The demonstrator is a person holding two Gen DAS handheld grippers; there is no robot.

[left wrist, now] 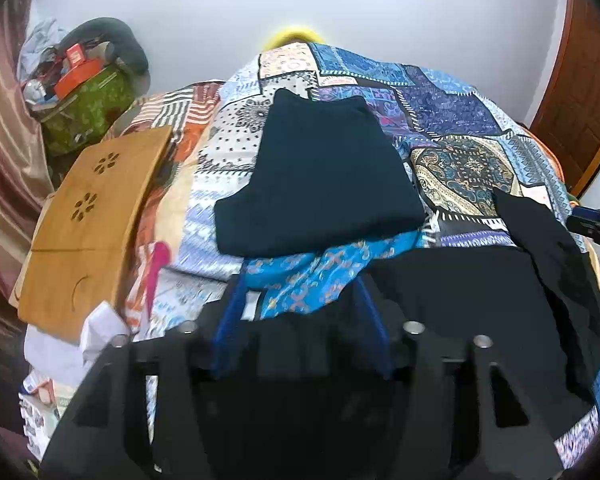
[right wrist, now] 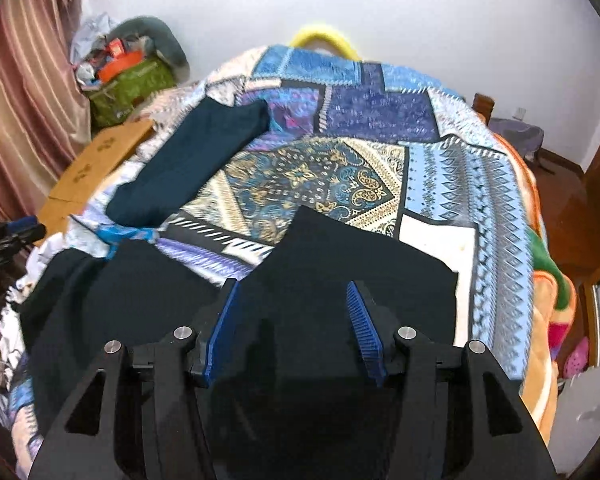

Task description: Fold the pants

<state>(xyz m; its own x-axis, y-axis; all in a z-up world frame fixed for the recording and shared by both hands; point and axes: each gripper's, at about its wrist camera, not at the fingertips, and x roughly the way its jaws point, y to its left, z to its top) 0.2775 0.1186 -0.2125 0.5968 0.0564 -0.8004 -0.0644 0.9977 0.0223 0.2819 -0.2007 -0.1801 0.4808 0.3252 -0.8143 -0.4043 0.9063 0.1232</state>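
Black cloth, limp and light: the pants (right wrist: 352,272) lie spread across the near part of the bed (right wrist: 500,184), on its patchwork cover, with one end toward the right gripper (right wrist: 292,300) and the rest running off to the left under the left gripper (left wrist: 300,296). They look soft and thin, so they should drape and sag rather than hold a shape, and will likely slide a little on the smooth cover. Both grippers hover over the pants with fingers (right wrist: 362,320) wide apart and nothing between them. A pinch at an outer edge or corner, taking all layers at once, seems the safest hold; a grab mid-panel would probably lift one layer and wrinkle the rest. A folded dark teal garment (left wrist: 320,172) lies farther up the bed, well apart.
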